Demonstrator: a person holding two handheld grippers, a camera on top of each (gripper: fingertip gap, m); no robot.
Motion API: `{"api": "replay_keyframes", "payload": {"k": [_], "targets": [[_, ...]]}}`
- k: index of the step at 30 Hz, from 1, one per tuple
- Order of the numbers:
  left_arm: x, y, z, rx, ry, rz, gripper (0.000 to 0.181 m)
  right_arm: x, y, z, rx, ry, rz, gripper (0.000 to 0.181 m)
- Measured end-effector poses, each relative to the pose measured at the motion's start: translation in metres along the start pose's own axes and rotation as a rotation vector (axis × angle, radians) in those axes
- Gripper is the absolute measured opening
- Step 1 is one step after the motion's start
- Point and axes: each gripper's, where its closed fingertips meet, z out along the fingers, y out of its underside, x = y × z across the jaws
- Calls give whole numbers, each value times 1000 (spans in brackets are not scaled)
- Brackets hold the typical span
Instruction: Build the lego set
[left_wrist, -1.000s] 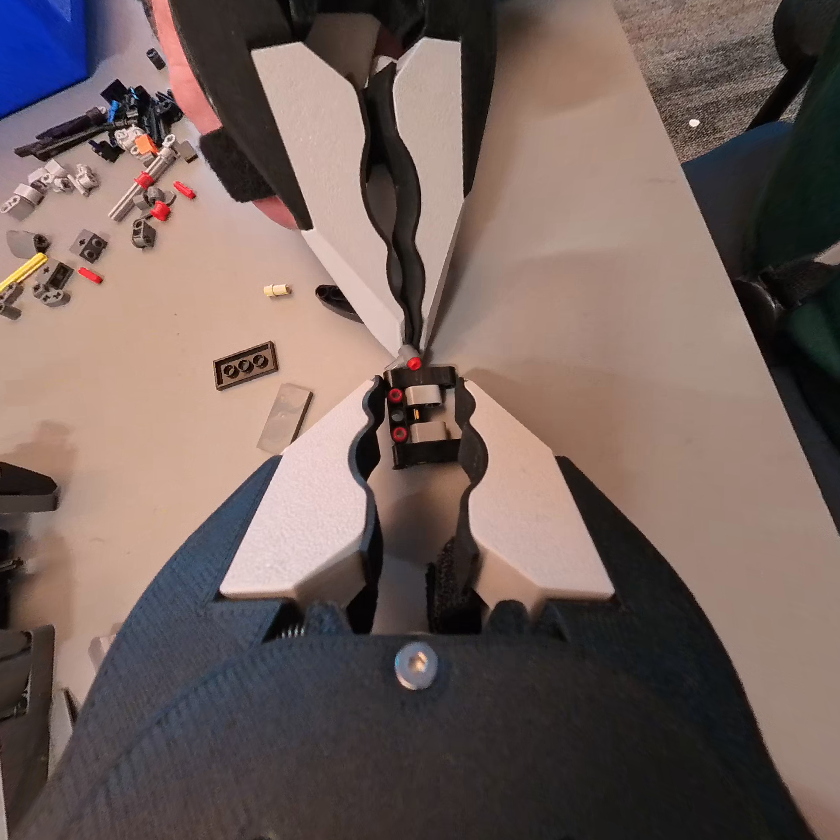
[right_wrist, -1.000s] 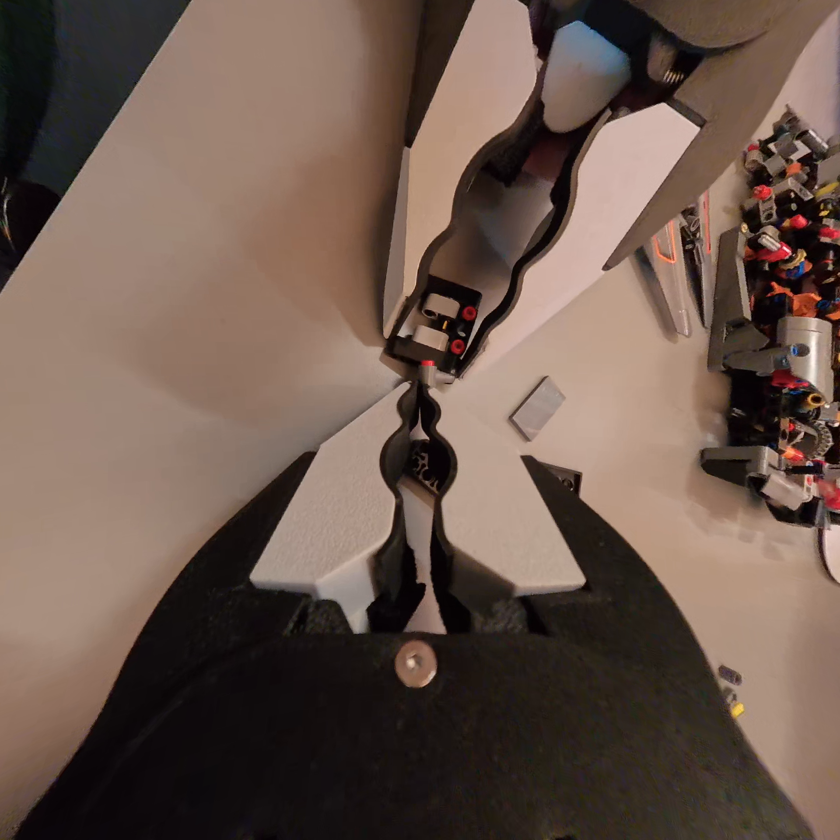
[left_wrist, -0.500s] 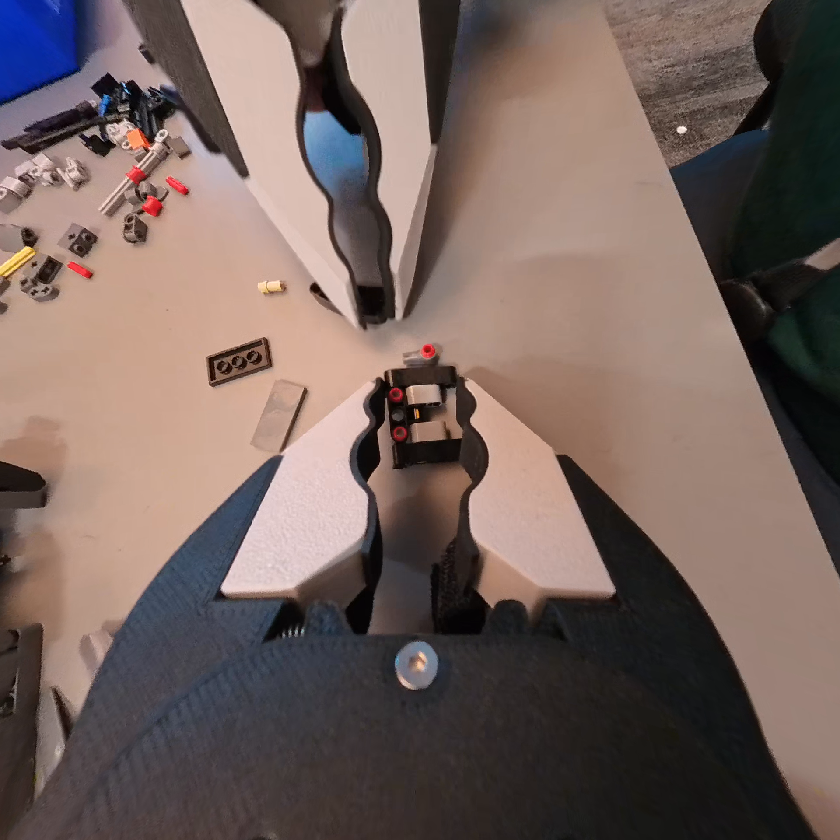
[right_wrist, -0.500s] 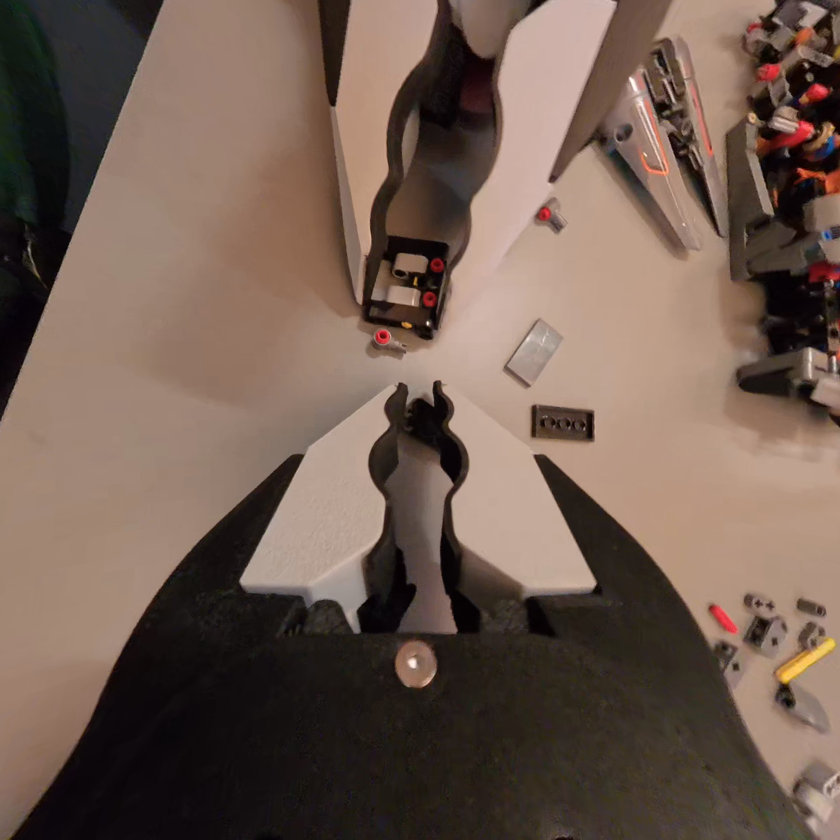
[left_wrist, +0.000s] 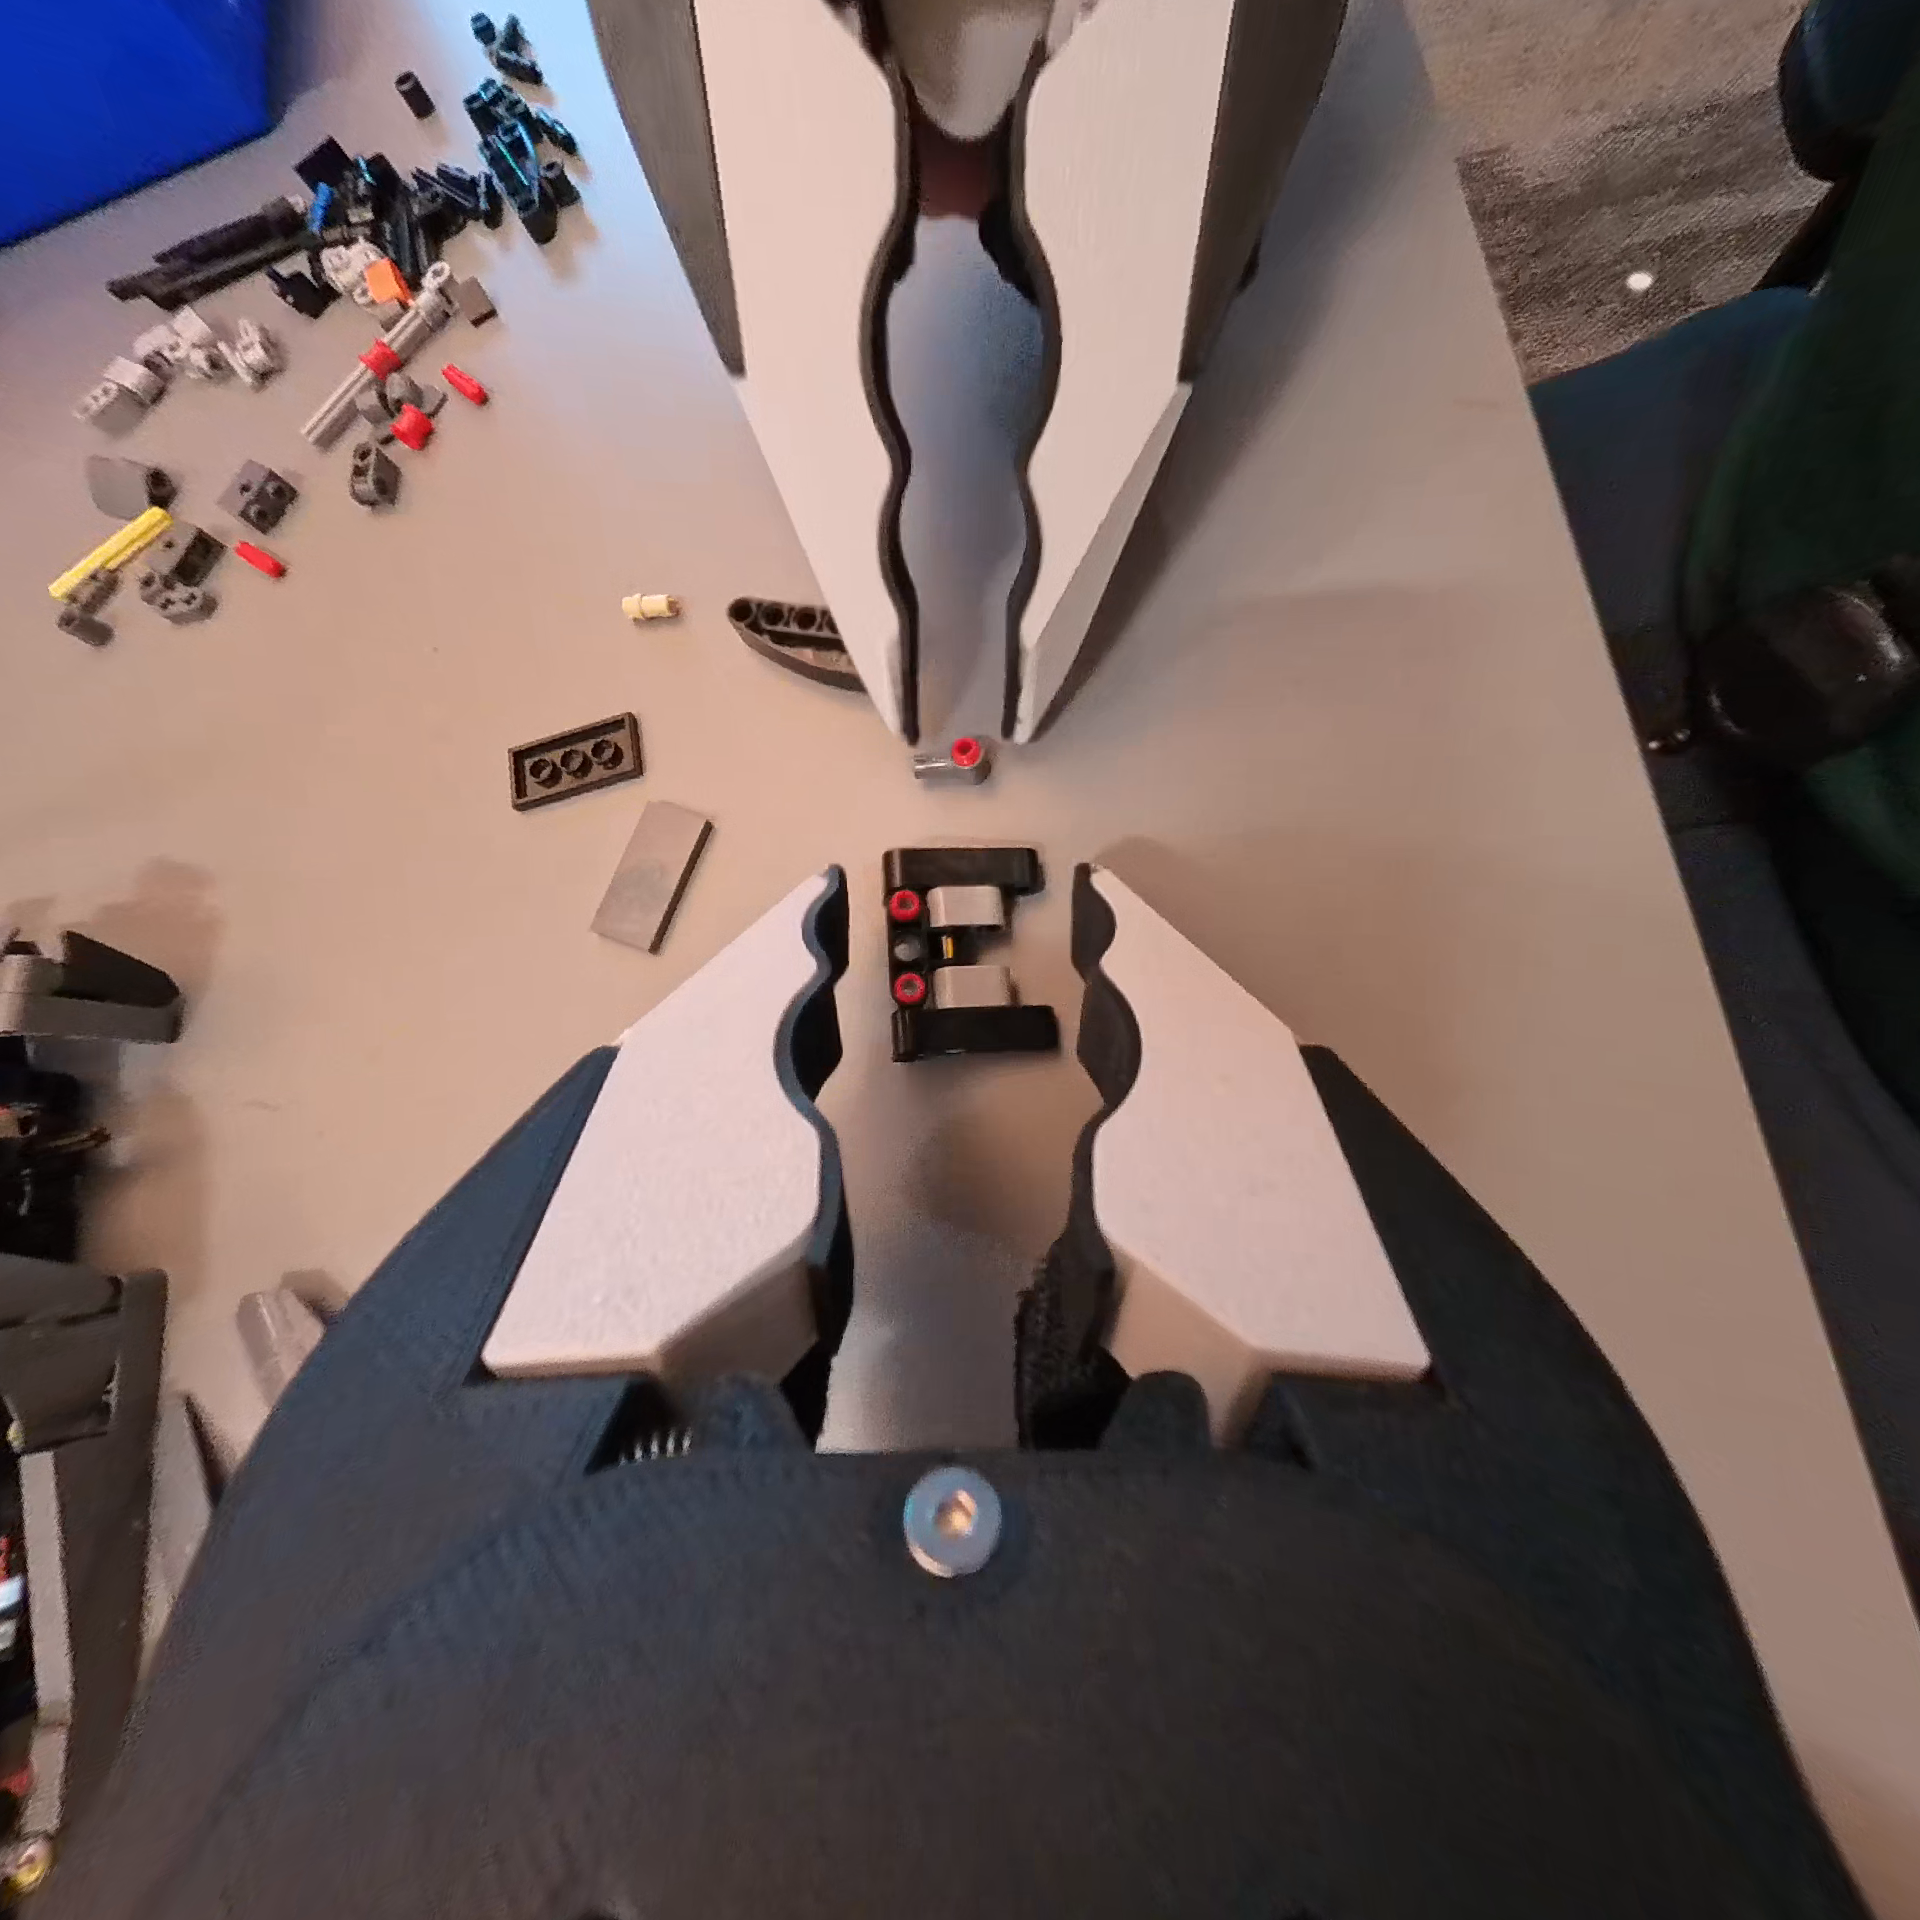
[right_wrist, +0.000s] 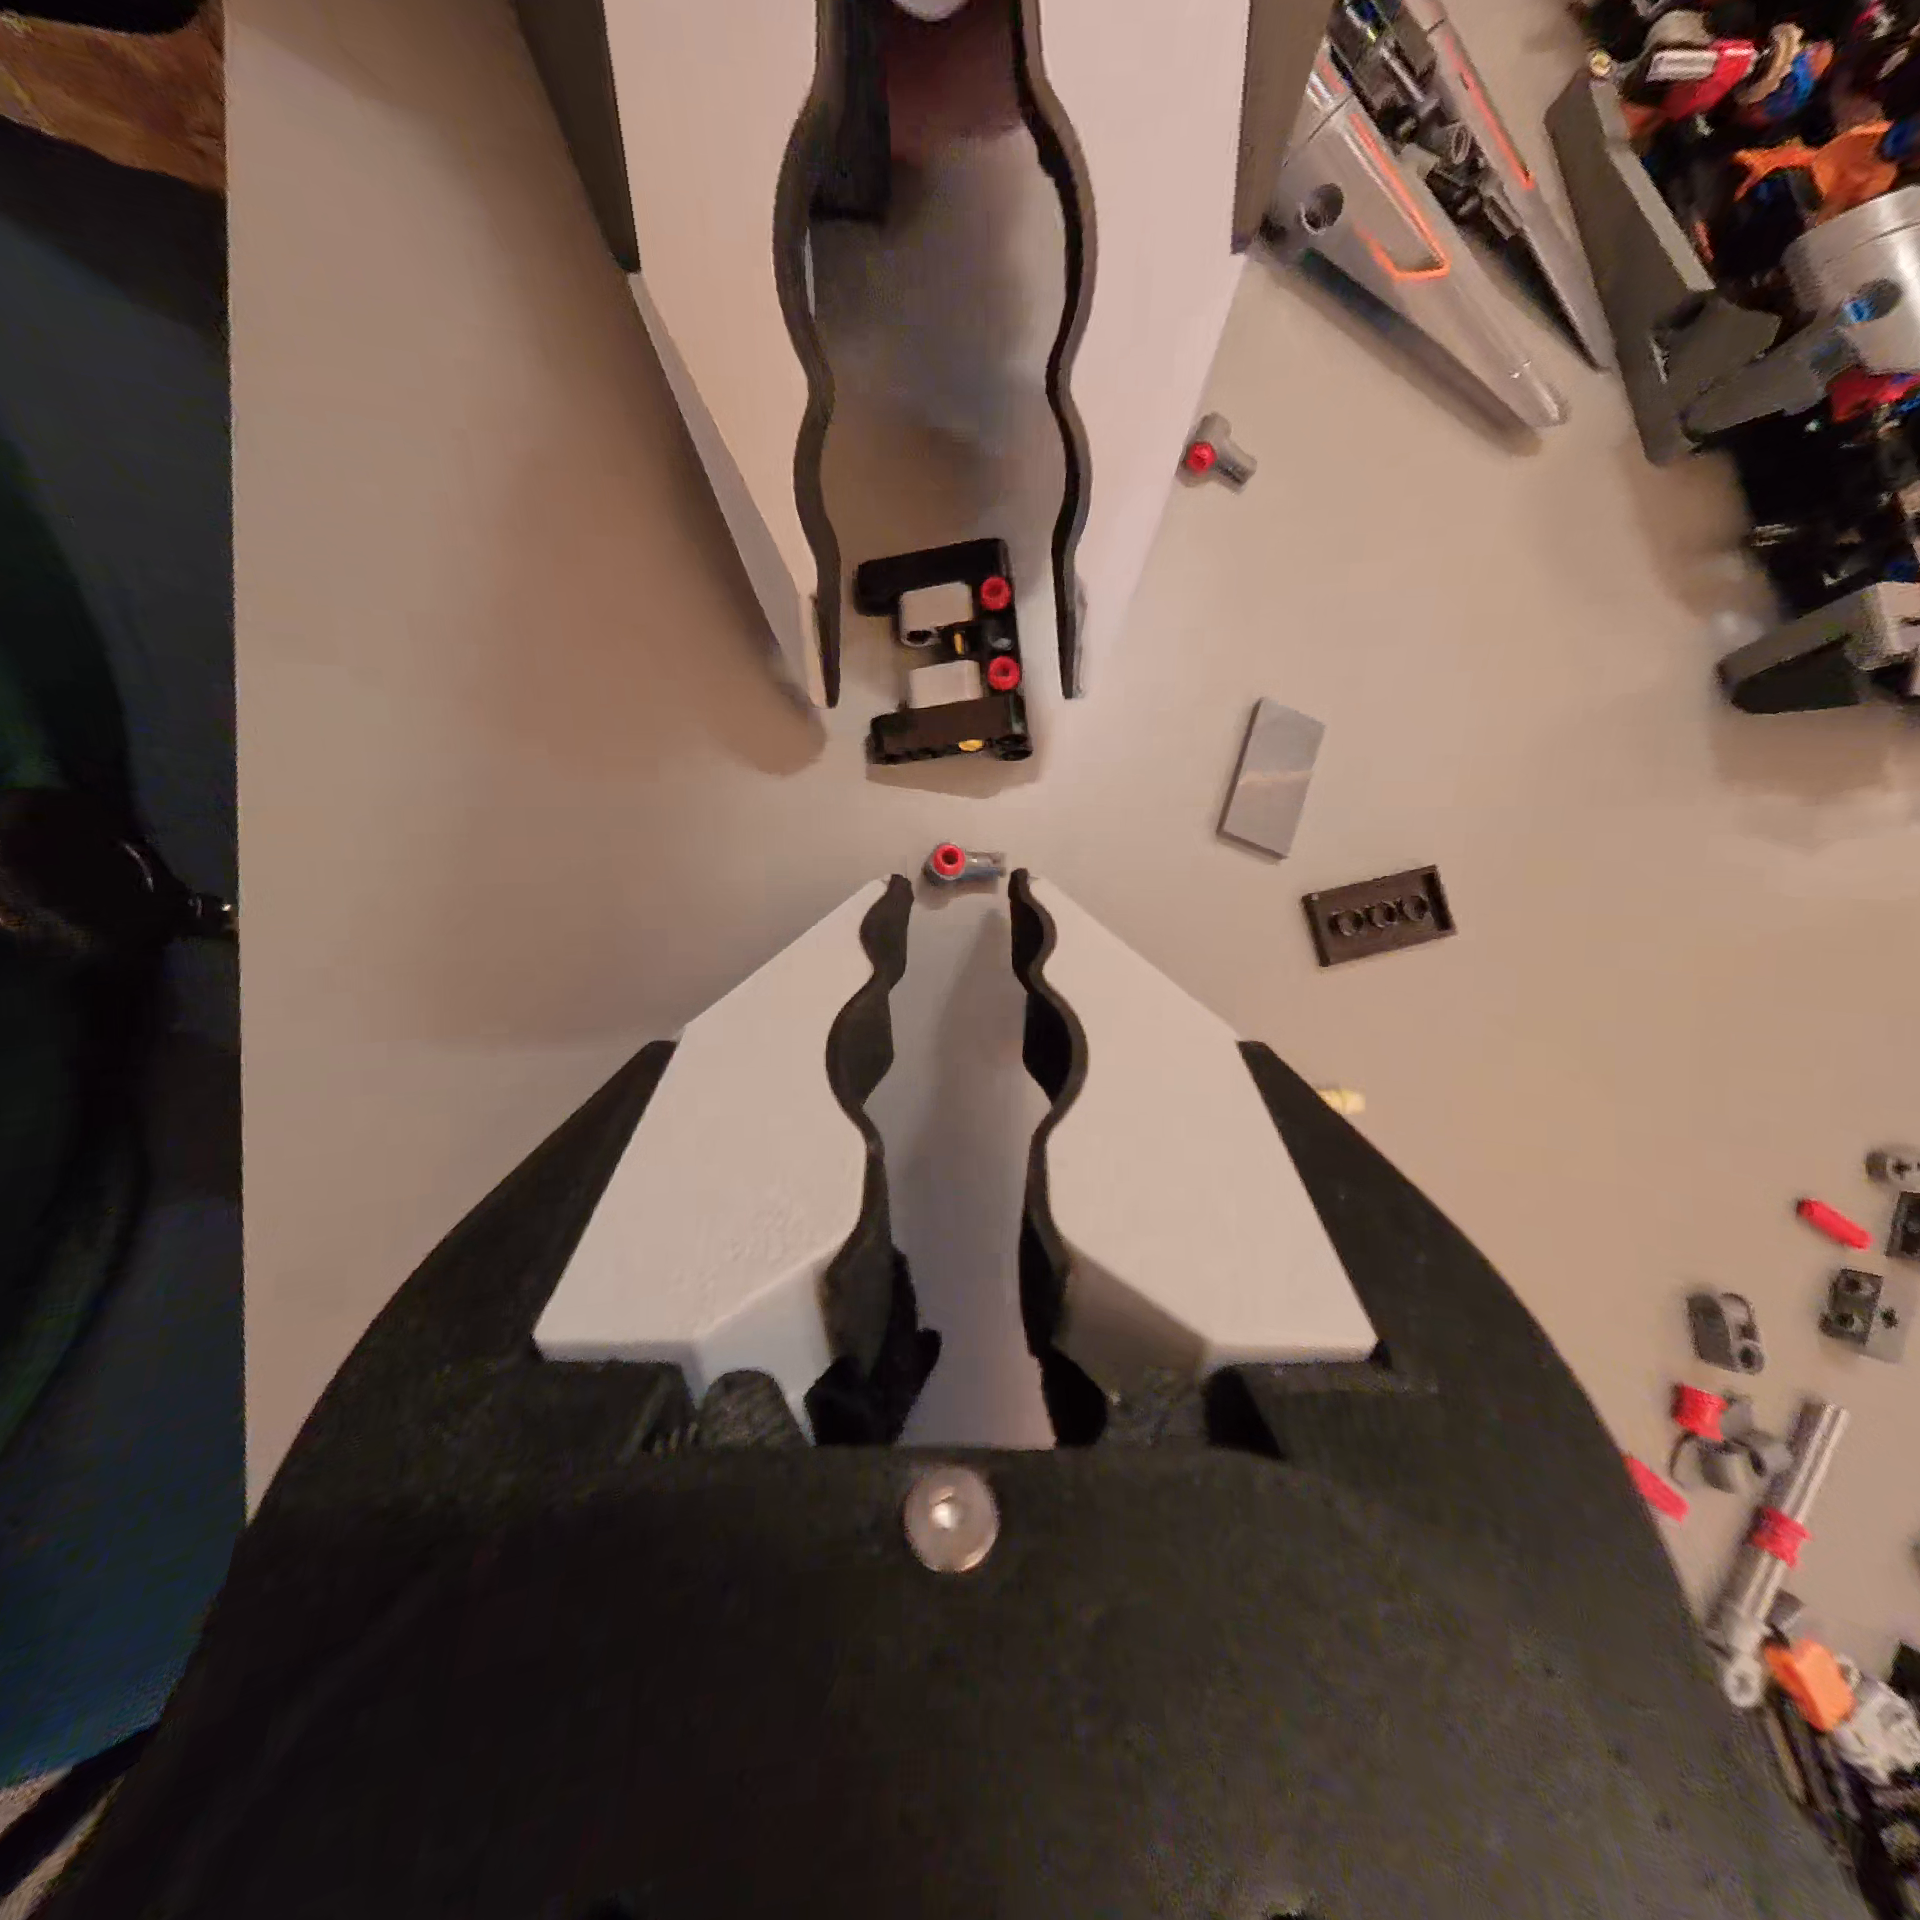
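Black-framed subassembly (left_wrist: 966, 954) lying loose between parted left gripper (left_wrist: 956, 883) jaws, grey-and-red connector (right_wrist: 961, 863) at parted right gripper (right_wrist: 958, 883) tips, seemingly for regrasping.

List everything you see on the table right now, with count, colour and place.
Subassembly: one, black, grey, red pins; between left fingers, untouched.
Connector: one, grey with red pin; at right fingertips.
Second connector: one, grey and red; beside left gripper.
Tile: one, grey; left of subassembly.
Plate: one, black; beyond tile.
Loose parts: many, mixed; far left.
Model: one, grey; right wrist view's top right.
Table: one, beige.
Left gripper: open.
Right gripper: open.
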Motion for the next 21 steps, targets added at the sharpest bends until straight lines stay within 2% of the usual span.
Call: {"api": "replay_keyframes", "payload": {"k": [9, 15, 18, 21], "targets": [[-2, -2, -33, 53, -119, -48, 36, -2, -2, 7, -21, 38, 28, 0], [-1, -1, -35, 67, -173, -69, 32, -4, -2, 1, 3, 39, 100, 0], [-1, 1, -37, 84, -178, -84, 30, -7, -9, -2, 39, 27, 123, 13], [-2, 3, -40, 97, -173, -93, 30, -1, -10, 0, 17, 47, 68, 15]]}}
